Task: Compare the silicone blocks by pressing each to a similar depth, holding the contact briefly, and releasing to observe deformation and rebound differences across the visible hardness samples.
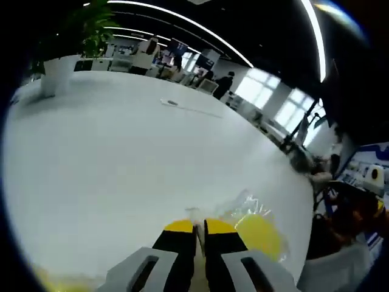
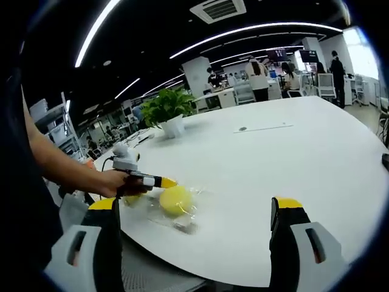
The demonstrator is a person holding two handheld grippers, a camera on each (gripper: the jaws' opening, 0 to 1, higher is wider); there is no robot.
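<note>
**Ana:** What do you see in the left gripper view?

**Ben:** The left tongs [image 1: 199, 230] have their yellow tips almost together. I see nothing pinched between them. Just to their right lies a yellow block [image 1: 260, 234] in a clear plastic wrap [image 1: 243, 204]. It sits on the white surface [image 1: 121, 164], near the edge.

**Ana:** And in the right gripper view?

**Ben:** There the right tongs [image 2: 200, 210] are wide apart and hold nothing. The yellow block [image 2: 174, 199] lies between and beyond them, well apart from both tips. This view also shows the left tongs [image 2: 163, 182] from the side, held by a hand [image 2: 118, 182]. Their tip is just beside the block, maybe touching the wrap. It is too small to be sure.

**Ana:** What else is different?

**Ben:** The right gripper view shows a plant in a white pot [image 2: 169, 112] far back on the surface. The left gripper view shows a plant [image 1: 91, 36] too, and bright windows [image 1: 285, 100].
</note>
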